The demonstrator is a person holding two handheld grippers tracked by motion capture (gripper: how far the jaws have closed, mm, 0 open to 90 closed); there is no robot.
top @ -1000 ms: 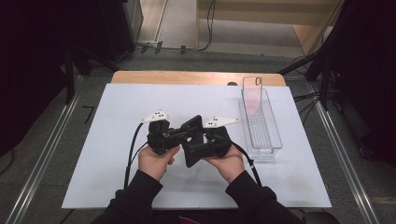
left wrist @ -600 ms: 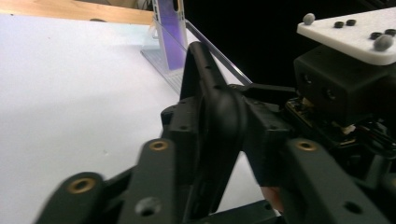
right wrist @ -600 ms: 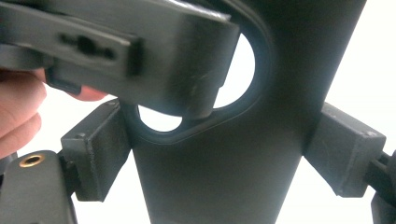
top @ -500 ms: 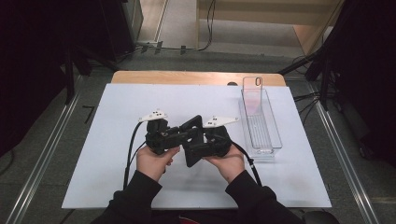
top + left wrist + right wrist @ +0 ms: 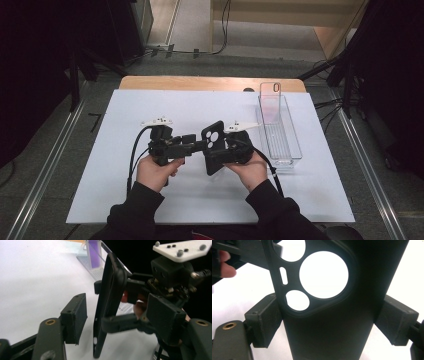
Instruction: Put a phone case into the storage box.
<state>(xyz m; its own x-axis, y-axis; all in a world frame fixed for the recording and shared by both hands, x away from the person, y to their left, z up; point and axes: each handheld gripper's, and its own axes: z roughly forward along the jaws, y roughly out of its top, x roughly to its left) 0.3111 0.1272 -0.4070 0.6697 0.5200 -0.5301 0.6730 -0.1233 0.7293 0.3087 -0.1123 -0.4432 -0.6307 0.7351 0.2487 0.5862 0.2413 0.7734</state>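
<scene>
On the left, the left gripper (image 5: 192,146) points sideways toward the middle of the white table (image 5: 125,115). Its jaws have just been opening. They now stand apart, and the black phone case (image 5: 110,302) sits between them with its thin edge facing the camera. In the left gripper view the near pad (image 5: 75,317) has a gap between it and the case, so this gripper has let go and is not pressing on it.

In the middle, the phone case stands up on its long side above the table, tilted a little, between the two hands. In the high view you can see the round camera holes near its top.

To the right, the right gripper (image 5: 220,152) grasps the phone case across its width. In the right gripper view the two pads (image 5: 265,317) press on both side edges of the case, below the big round hole.

Farther right, a clear plastic tray (image 5: 295,150) lies on the table, apart from the hands. A clear phone case (image 5: 272,102) stands up in its far end.
</scene>
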